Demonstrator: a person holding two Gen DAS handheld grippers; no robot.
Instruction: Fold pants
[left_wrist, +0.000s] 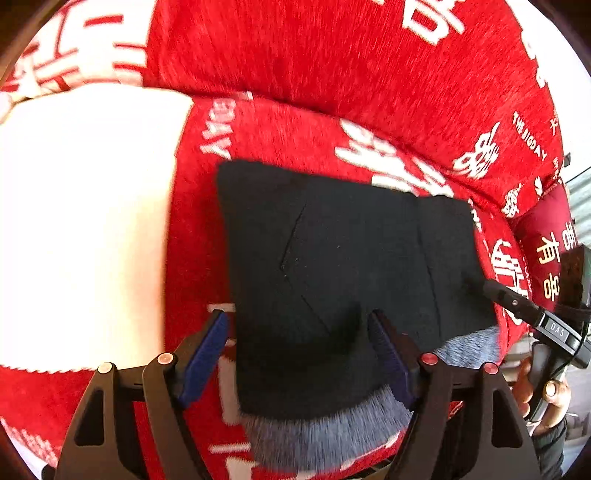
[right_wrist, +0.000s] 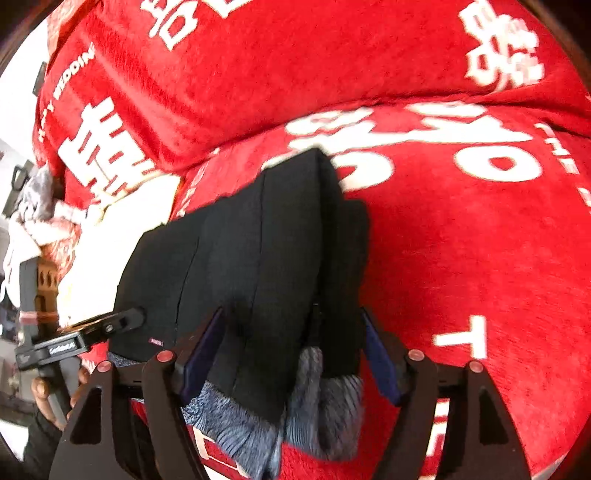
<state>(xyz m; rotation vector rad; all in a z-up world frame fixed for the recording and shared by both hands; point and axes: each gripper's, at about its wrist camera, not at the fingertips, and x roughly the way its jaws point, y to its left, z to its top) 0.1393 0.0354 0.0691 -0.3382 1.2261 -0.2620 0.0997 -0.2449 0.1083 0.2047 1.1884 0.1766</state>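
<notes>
The black pants (left_wrist: 332, 266) lie folded into a thick flat pile on a red sofa (left_wrist: 332, 74) with big white letters and signs on its cover. A fuzzy grey-blue lining (left_wrist: 325, 435) peeks out along the near edge of the pile (it looks soft, like fleece).

In the left wrist view, the left tool (left_wrist: 299, 354) points down at the near edge of the pants. Its two blue pads (left_wrist: 205, 362) stand wide apart. The near left corner of the pile sits between them, but the pads do not squeeze it. One pad is just off the left side of the pants, over the red cover. The other pad rests on top of the black cloth.

In the right wrist view, the right tool (right_wrist: 291, 350) points down at the other near corner. Its pads (right_wrist: 380, 365) are wide apart too, with the black cloth and the fuzzy lining between them. The cloth bulges up there, but the pads are not clamped on it.

Each tool shows up in the other one's view. The right tool's black finger touches the right edge of the pile, and a hand (left_wrist: 543, 398) holds its handle. The left tool's finger lies at the left edge of the pile.

A dark red pillow (left_wrist: 546, 251) with gold signs sits at the right end of the sofa. A big white patch (left_wrist: 85, 229) of the cover shines bright to the left of the pants.
</notes>
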